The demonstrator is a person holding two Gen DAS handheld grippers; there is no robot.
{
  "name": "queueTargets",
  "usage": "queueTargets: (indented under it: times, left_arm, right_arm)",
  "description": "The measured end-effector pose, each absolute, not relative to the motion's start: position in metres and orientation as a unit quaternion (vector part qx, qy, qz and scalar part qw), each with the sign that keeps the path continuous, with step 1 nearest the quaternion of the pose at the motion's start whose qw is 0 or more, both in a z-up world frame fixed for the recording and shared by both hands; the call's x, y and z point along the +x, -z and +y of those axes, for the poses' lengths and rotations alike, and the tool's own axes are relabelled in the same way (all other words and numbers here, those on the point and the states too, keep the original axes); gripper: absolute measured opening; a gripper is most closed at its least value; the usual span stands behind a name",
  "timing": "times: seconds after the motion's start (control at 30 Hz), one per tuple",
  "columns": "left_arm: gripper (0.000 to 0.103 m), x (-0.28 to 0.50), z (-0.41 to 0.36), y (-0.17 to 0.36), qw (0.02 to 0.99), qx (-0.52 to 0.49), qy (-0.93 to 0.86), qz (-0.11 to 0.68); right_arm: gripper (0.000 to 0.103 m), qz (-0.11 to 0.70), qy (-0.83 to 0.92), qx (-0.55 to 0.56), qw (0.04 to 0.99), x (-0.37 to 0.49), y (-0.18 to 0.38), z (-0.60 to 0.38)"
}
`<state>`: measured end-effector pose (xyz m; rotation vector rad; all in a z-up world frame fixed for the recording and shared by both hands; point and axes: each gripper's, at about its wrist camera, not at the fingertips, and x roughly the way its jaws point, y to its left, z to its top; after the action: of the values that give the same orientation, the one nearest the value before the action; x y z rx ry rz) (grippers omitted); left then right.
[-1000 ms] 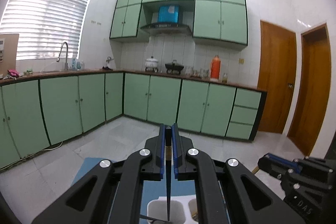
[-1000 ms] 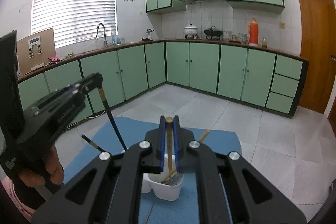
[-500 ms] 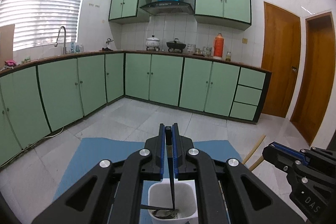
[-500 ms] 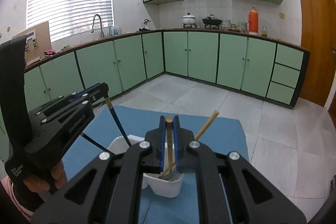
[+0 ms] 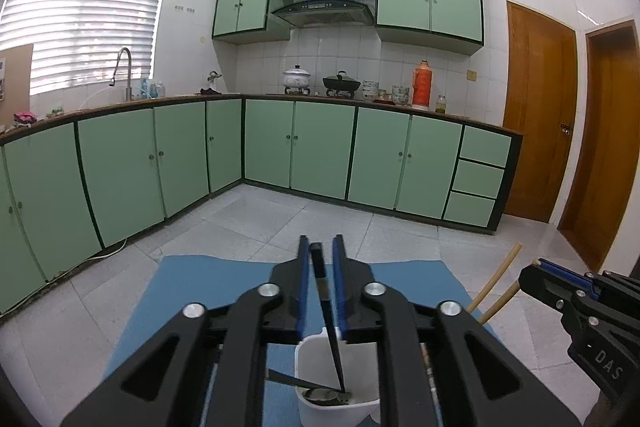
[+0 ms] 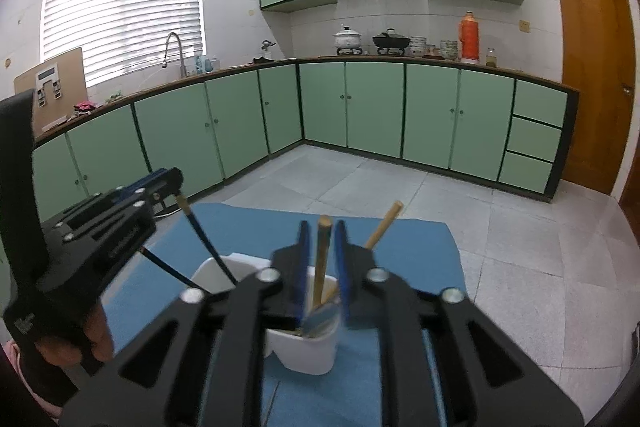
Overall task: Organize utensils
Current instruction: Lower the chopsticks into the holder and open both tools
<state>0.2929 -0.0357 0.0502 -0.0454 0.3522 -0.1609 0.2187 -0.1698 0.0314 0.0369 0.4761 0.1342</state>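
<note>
A white two-part utensil holder (image 5: pixel 308 359) (image 6: pixel 316 351) stands on a blue mat (image 5: pixel 200 287) (image 6: pixel 408 251). My left gripper (image 5: pixel 320 239) (image 6: pixel 176 181) hovers over it, jaws opening. A dark chopstick (image 5: pixel 324 299) (image 6: pixel 204 239) stands loose between the pads, its tip in the left part beside a spoon (image 5: pixel 320 393). A second dark chopstick (image 6: pixel 164 263) leans there too. My right gripper (image 6: pixel 322 225) (image 5: pixel 528 271) is also opening. A wooden chopstick (image 6: pixel 320 267) stands free between its pads, its lower end in the right part. Another wooden chopstick (image 6: pixel 384 227) leans right.
The mat lies on a pale tiled surface (image 5: pixel 280 219). Green cabinets (image 5: pixel 320 155) and a counter with pots and a red flask (image 5: pixel 422 85) run along the far walls. Wooden doors (image 5: pixel 536 115) are at the right. A hand (image 6: pixel 96 339) holds the left gripper.
Both grippers came down over the holder with their chopsticks. Their jaws were shut on the chopsticks before and now stand slightly apart, with the chopstick ends resting inside the holder.
</note>
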Motion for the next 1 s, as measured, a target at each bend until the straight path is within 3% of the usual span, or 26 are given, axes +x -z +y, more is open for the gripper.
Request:
queueTargets:
  times: [0.13, 0.47, 0.63, 1.0]
  left_arm:
    - [0.032, 0.288, -0.031, -0.051, 0.982, -0.025, 0.079, 0.169]
    - [0.052, 0.277, -0.025, -0.052, 0.984, -0.021, 0.076, 0.158]
    - [0.063, 0.263, -0.023, -0.054, 0.986, -0.02, 0.083, 0.144]
    - [0.073, 0.216, -0.017, -0.051, 0.987, -0.023, 0.098, 0.123]
  right_arm:
    - [0.038, 0.229, -0.062, 0.032, 0.971, 0.214, -0.029, -0.179]
    - [0.047, 0.217, -0.049, 0.045, 0.974, 0.199, -0.026, -0.199]
    - [0.06, 0.211, -0.044, 0.044, 0.976, 0.184, -0.018, -0.201]
    - [0.076, 0.195, -0.042, 0.032, 0.979, 0.144, 0.001, -0.198]
